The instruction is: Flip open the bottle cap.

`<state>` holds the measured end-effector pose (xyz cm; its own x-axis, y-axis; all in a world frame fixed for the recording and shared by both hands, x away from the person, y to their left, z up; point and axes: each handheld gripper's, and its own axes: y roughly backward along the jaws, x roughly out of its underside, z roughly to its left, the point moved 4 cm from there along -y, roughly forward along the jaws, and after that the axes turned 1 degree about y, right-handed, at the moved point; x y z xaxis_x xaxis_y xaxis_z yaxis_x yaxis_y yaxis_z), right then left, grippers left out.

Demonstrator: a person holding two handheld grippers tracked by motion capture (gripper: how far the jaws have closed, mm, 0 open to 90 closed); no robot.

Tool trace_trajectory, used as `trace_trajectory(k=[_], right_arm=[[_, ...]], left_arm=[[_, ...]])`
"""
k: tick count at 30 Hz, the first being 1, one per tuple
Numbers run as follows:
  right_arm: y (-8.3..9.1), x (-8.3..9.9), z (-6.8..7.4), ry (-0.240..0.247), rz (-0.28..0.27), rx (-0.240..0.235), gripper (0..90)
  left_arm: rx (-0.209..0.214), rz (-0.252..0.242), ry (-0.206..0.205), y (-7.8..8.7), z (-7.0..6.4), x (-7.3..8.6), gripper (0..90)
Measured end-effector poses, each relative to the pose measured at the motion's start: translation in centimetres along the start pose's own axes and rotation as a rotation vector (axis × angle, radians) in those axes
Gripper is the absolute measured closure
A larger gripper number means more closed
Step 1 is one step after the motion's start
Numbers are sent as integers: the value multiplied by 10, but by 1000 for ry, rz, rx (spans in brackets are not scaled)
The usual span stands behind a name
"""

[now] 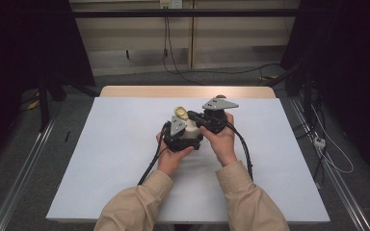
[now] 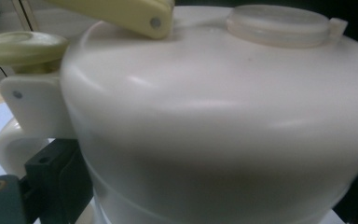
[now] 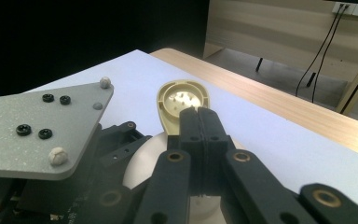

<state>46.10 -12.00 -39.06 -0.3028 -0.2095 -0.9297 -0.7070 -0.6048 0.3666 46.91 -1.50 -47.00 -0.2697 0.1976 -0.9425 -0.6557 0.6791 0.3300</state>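
While both grippers crowd it, a cream lidded pitcher (image 1: 189,131) sits mid-sheet on the white table cover (image 1: 115,159).

Pitcher: cream body, round cap (image 2: 278,24) on top, pale-yellow flip lid (image 3: 182,99) raised, underside showing. Right gripper (image 3: 199,122) reaches across the top; jaws pressed together with the flip lid just beyond their tips; whether they pinch its edge cannot be told. Left gripper (image 1: 177,135) sits hard against the pitcher's near side, body looming directly ahead of its camera; jaw state cannot be told. Left gripper's grey plate (image 3: 37,130) lies just beside the right jaws. Wooden table edge (image 3: 279,100) beyond the cover.
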Motion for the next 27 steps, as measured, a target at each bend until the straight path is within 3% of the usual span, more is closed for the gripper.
trace_trajectory(k=[10,13,19,27], right_arm=[[3,-1,2,-9,-5,-12,819],[6,0,2,-17,-10,-10,739],[14,5,-2,-59,-20,-12,514],[28,9,-3,-88,-36,-19,355]], left_arm=[[6,-14,0,0,1,1,46],[2,10,-38,1,1,3,38],[1,18,-29,3,1,4,38],[39,52,-27,10,5,8,39]])
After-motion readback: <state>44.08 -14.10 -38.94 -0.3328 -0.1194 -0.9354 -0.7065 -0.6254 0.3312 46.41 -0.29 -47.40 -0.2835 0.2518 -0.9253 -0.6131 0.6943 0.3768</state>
